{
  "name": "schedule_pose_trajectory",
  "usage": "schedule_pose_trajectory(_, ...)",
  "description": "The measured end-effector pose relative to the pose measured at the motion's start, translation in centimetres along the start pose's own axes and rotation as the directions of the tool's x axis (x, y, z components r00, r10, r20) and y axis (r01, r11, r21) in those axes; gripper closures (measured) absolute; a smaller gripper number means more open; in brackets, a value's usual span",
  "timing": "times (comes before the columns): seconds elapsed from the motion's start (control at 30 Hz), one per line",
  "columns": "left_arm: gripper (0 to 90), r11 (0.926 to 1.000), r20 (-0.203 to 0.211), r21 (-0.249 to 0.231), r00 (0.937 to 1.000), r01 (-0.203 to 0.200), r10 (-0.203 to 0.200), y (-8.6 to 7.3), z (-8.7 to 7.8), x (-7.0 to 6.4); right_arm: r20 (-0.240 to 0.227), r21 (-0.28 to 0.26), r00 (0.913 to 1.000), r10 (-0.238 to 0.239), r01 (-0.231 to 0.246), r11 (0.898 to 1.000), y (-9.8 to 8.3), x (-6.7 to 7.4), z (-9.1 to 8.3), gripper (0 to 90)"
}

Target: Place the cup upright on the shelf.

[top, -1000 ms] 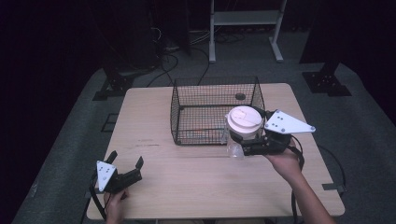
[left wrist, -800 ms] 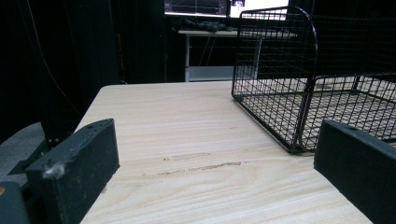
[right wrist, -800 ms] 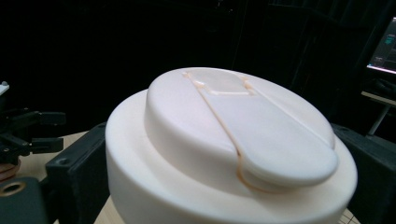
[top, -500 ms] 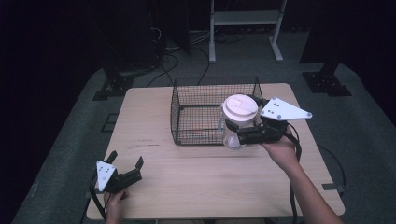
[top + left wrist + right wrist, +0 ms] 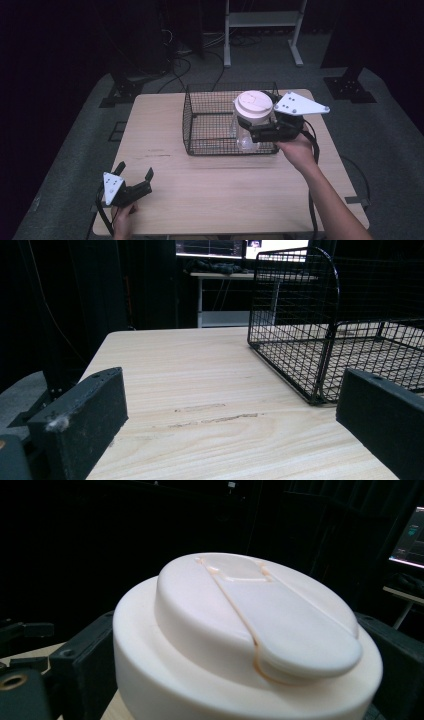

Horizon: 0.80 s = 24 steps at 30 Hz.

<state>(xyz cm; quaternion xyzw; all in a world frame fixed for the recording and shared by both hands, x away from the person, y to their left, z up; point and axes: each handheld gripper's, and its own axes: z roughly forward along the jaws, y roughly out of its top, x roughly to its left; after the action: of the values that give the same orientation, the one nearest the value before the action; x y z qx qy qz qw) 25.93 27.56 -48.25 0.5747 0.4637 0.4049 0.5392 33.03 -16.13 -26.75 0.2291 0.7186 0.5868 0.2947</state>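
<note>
right claw [image 5: 256, 131] clamped on lidded cup [image 5: 252, 117] | left claw [image 5: 134, 176] apart, idle lower left | lower cup level into basket [image 5: 200, 125], clear the rim

L gripper [image 5: 134, 181] low near table edge, jaws wide apart, R gripper [image 5: 256, 131] raised, arm extended, jaws clamped
</note>
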Motion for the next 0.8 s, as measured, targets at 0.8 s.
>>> schedule_pose_trajectory(0.8, 0.0, 1.0, 0.006, -0.003, 1.0, 0.005, -0.005, 0.0, 0.0, 0.1, 0.038, 0.008, 0.9993, 0.001, -0.001, 1.0, 1.3, -1.4, 4.6, 4.4)
